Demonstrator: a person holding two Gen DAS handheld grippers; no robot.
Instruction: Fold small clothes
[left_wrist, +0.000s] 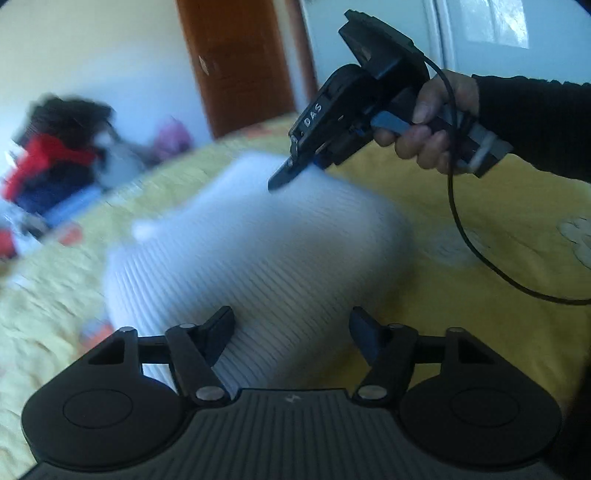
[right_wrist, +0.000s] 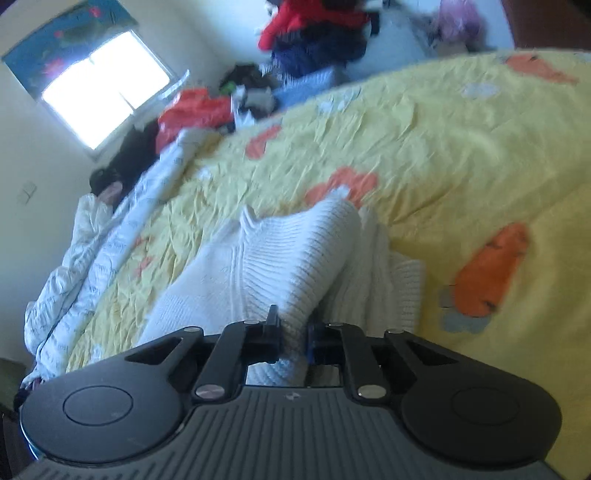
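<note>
Mid-fold, by the look of it: the white knit (right_wrist: 280, 258) lies on the yellow bedspread (right_wrist: 461, 147), and the R gripper (right_wrist: 291, 332) has its fingers clenched on a raised fold of it, the cloth running up between them while the rest sags to the bed on both sides. In the left wrist view the same R gripper (left_wrist: 291, 170) sits at the far edge of the knit (left_wrist: 258, 251), w/ the hand (left_wrist: 432, 125) squeezing the handle. The L gripper (left_wrist: 291, 332) is released, fingers wide apart and nothing between them, hovering over the near edge of the knit. That view is motion-blurred, so whether the L fingers touch the cloth is hard to say; prob. just above it. Next move, as I judge it: R carries its pinched edge across the body of the garment, and L needs to pin or pinch the near edge so the piece doesn't drag, then both flatten the crease. A clothes pile (right_wrist: 314, 33) sits beyond the bed, well apart.
</note>
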